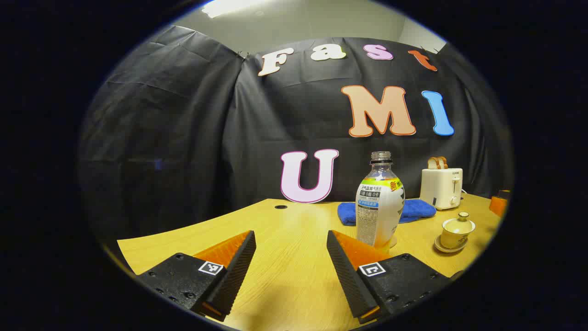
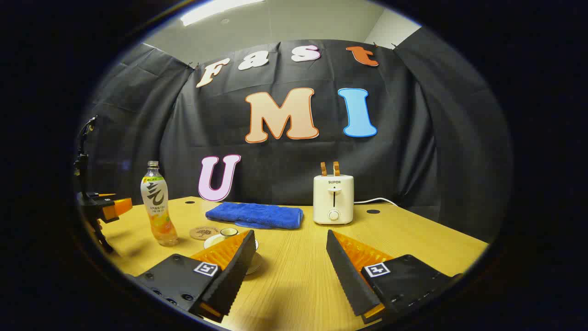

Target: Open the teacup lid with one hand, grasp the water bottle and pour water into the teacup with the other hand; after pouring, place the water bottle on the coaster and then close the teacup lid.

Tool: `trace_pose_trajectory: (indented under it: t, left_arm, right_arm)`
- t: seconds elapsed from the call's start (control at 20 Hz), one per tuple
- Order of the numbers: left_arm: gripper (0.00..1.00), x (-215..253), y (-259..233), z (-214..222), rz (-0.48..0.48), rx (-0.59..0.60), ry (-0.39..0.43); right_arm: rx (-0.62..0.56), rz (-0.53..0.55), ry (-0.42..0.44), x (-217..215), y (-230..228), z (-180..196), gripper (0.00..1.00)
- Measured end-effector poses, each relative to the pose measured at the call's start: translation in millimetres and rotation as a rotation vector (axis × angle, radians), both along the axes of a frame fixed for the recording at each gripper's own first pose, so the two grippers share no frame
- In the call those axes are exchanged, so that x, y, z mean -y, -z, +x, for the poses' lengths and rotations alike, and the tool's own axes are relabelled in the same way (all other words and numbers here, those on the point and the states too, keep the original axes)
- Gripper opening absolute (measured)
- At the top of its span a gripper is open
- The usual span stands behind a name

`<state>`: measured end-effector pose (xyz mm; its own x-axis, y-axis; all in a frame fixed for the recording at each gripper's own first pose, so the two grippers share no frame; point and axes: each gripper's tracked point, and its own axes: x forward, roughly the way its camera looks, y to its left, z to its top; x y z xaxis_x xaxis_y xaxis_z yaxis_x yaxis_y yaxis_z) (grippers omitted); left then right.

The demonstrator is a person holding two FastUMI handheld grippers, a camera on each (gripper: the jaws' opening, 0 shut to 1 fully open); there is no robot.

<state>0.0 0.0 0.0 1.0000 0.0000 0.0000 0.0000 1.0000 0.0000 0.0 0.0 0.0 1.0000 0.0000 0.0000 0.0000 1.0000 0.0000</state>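
Teacup (image 1: 457,231) (lid still on) is sitting on its saucer on the wooden table (image 1: 285,276), near the uncapped water bottle (image 1: 379,204). Both the left gripper (image 1: 290,266) and right gripper (image 2: 290,266) are hovering wide open, holding nothing. Judging from here, a careless grab is risking tipping the tall open bottle and spilling water.

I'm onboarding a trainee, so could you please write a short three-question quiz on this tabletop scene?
1. True or false: the water bottle has no cap on.
2. What lies between the bottle and the toaster?
A. blue towel
B. plate
C. book
3. Fill in: the teacup has its ___ on.

Key:
1. True.
2. A.
3. Lid. Both the left gripper and the right gripper are open, holding nothing.
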Motion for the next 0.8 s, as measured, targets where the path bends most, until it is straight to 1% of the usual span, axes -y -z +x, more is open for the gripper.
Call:
trace_pose_trajectory:
  t: [0.05,0.1,0.2,0.25,0.35,0.4,0.45,0.55,0.6,0.65,0.8]
  left_arm:
    - [0.91,0.6,0.5,-0.2,0.000,0.000,0.000]
    - [0.91,0.7,1.3,-0.8,0.000,0.000,0.000]
    - [0.91,0.4,1.3,-0.6,0.001,0.001,0.000]
    - [0.90,0.5,0.9,-0.7,0.003,0.002,0.001]
    - [0.90,0.9,0.6,-0.4,0.004,0.003,0.003]
    - [0.91,1.2,1.3,-0.6,0.004,0.003,0.004]
    - [0.91,1.2,0.7,-0.6,0.004,0.003,0.005]
    - [0.90,1.1,1.3,-0.4,0.004,0.002,0.006]
    - [0.91,1.4,1.3,-0.6,0.003,0.003,0.006]
    - [0.91,1.3,0.7,-0.6,0.003,0.003,0.006]
    - [0.90,1.4,1.8,-0.5,0.003,0.002,0.006]
  right_arm:
    - [0.001,-0.001,0.000,-0.1,0.2,-0.1,0.95]
    - [0.001,-0.001,0.000,0.0,-0.2,-0.6,1.00]
    - [0.001,-0.001,0.000,-0.1,0.6,-0.1,0.98]
    - [0.001,-0.001,0.000,-0.1,0.2,0.3,1.00]
    - [0.001,-0.001,0.000,0.4,0.5,0.5,1.00]
    - [0.002,-0.001,0.000,0.0,1.0,0.4,0.98]
    - [0.001,-0.001,0.000,0.2,0.5,0.3,1.00]
    - [0.002,-0.001,0.000,-0.2,0.8,-0.2,1.00]
    - [0.002,-0.001,0.000,-0.3,1.0,0.3,0.98]
    - [0.002,-0.001,0.001,-0.5,0.9,0.7,1.00]
    - [0.002,-0.001,0.001,-0.4,1.2,0.2,1.00]
